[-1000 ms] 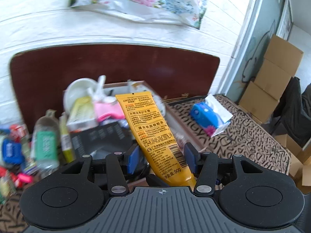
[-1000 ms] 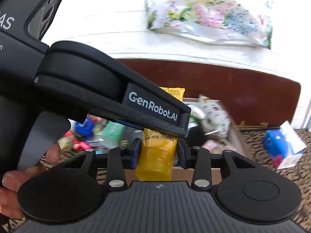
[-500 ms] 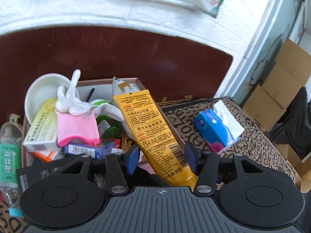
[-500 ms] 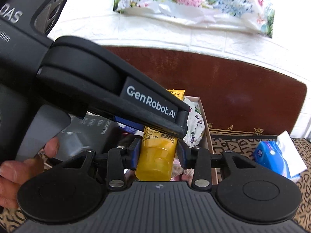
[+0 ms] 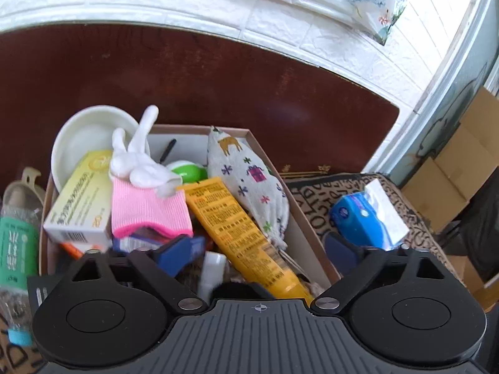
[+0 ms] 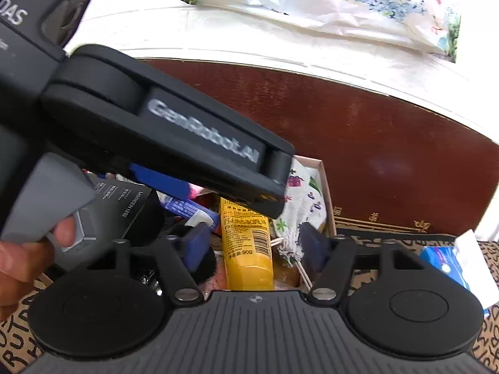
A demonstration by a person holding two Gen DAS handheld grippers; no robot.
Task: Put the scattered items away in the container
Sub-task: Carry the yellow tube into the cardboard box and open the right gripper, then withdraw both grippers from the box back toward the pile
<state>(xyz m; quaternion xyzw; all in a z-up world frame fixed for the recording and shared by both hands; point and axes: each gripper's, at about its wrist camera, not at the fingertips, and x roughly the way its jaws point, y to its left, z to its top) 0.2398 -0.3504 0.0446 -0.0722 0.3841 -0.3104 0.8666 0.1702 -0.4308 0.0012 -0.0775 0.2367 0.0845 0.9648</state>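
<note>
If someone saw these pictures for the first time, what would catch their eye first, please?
Probably the yellow tube, lying slantwise in the crammed cardboard box between the open left gripper and open right gripper. Next, the pink-cuffed white glove poking up left of it, and the blue tissue pack outside on the patterned cloth.

One brown box [image 5: 307,218] holds most of the things. Counted inside it: one yellow tube [image 5: 240,233], one patterned cloth pouch [image 5: 249,184], one pink-and-white glove [image 5: 146,199], one yellow-and-white carton [image 5: 81,205], one green ball [image 5: 190,173] and one white bowl [image 5: 84,140] at its far left corner. Left of the box is one clear bottle [image 5: 17,233]. Right of the box is one blue tissue pack [image 5: 365,218]. More items lie underneath, too hidden to count.
</note>
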